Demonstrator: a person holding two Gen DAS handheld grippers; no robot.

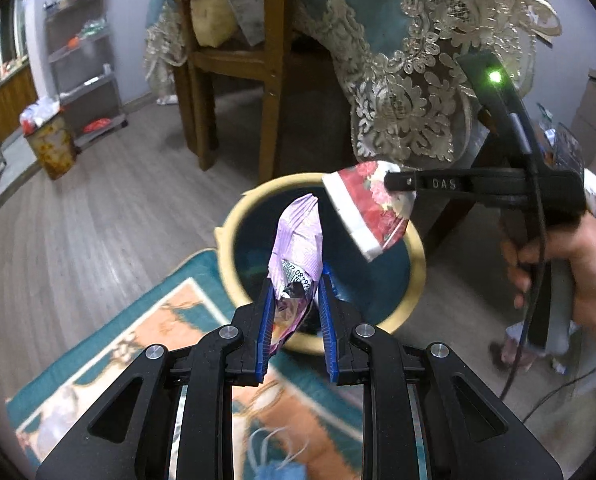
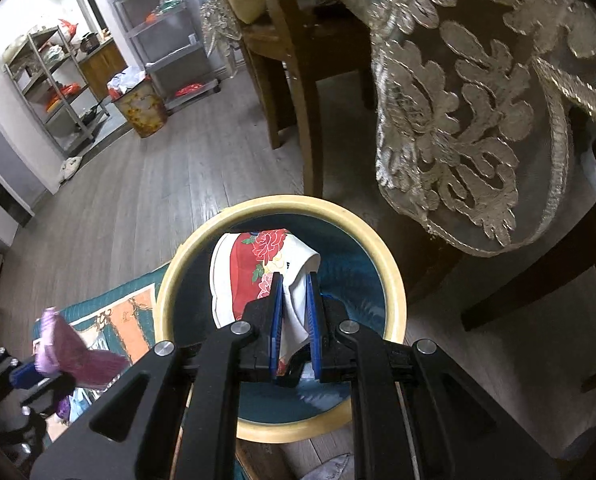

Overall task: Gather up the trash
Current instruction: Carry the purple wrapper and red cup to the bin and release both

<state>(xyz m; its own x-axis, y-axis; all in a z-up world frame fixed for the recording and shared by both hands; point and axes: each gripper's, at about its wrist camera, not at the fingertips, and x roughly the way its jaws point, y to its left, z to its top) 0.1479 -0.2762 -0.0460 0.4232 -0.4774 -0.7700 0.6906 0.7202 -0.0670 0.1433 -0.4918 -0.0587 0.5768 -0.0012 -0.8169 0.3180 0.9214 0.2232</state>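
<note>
crumpled lilac wrapper (image 1: pixel 298 248) in left tongs (image 1: pixel 295 284), red floral packet (image 2: pixel 253 268) in right tongs (image 2: pixel 294 284)

The bottom of the bin (image 2: pixel 281 204) is mostly hidden behind the red floral packet (image 2: pixel 253 264) and the right gripper (image 2: pixel 293 280). The purple wrapper (image 1: pixel 298 236) covers part of the bin's inside, its lower end lost between blue pads. The rug (image 1: pixel 109 360) runs off the lower edge, blurred. Shelf (image 1: pixel 81 48) contents are too small to tell.
</note>
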